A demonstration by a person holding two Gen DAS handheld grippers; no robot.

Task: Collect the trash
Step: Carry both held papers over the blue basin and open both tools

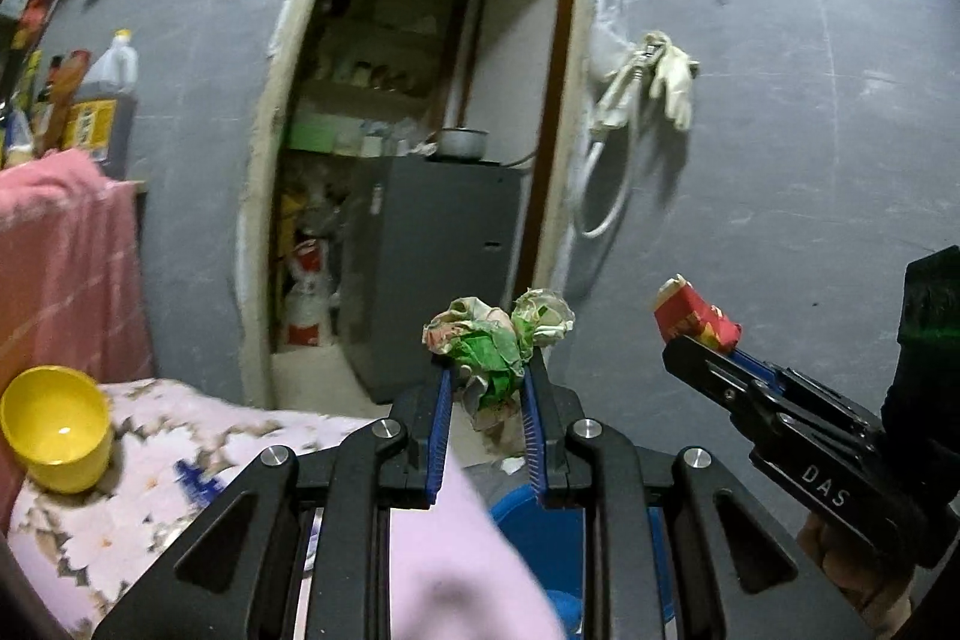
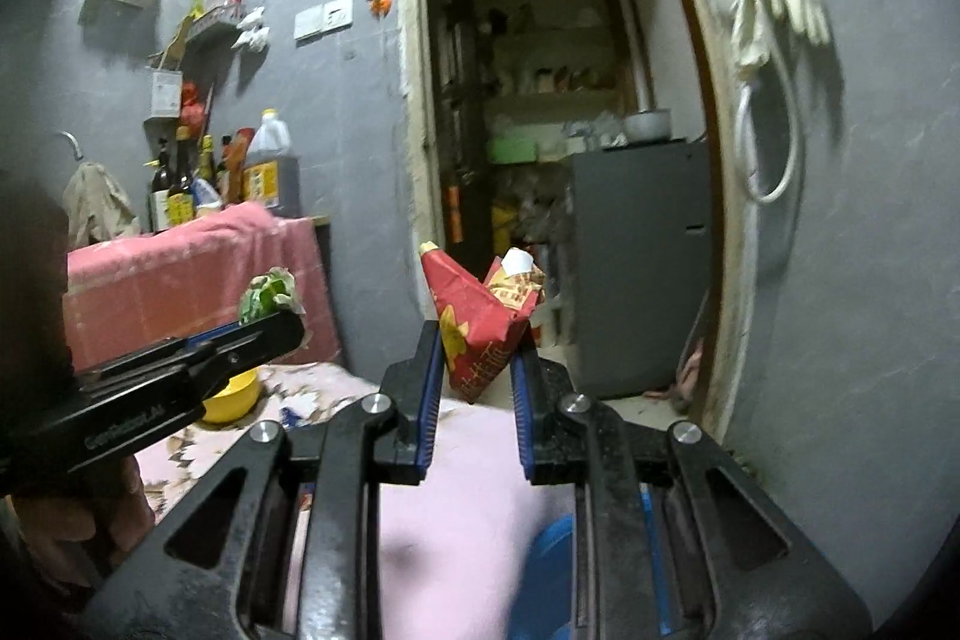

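Blue rim of a bin (image 1: 510, 505) shows low in both wrist views, under and just ahead of the jaws, mostly hidden by the gripper bodies and the pink cloth (image 1: 456, 550) at the near edge of the bed. That's the relation that matters: bin is below both loads, so the coming move looks like down and slightly forward, not out.

Left gripper (image 1: 489, 370) is clamped on a crumpled green-and-white wrapper (image 1: 492, 346); wad sits at the fingertips, bulging above them, tail hanging down between the pads. Right gripper (image 2: 477, 352) is clamped on a red paper carton (image 2: 480, 322), long axis roughly upright, torn open end up, lower point hanging between the pads.

Both point about level toward the doorway (image 1: 420, 130), side by side and apart. The bin rim appears between the two; can't tell which hand is nearer.

My read: both pieces picked, drop still pending. The wrapper is light and crumpled, so it may snag on the ribbed pads at release.

Farther out: yellow bowl (image 1: 57, 427) on the floral bedcover (image 1: 180, 436), left side, not in the way.
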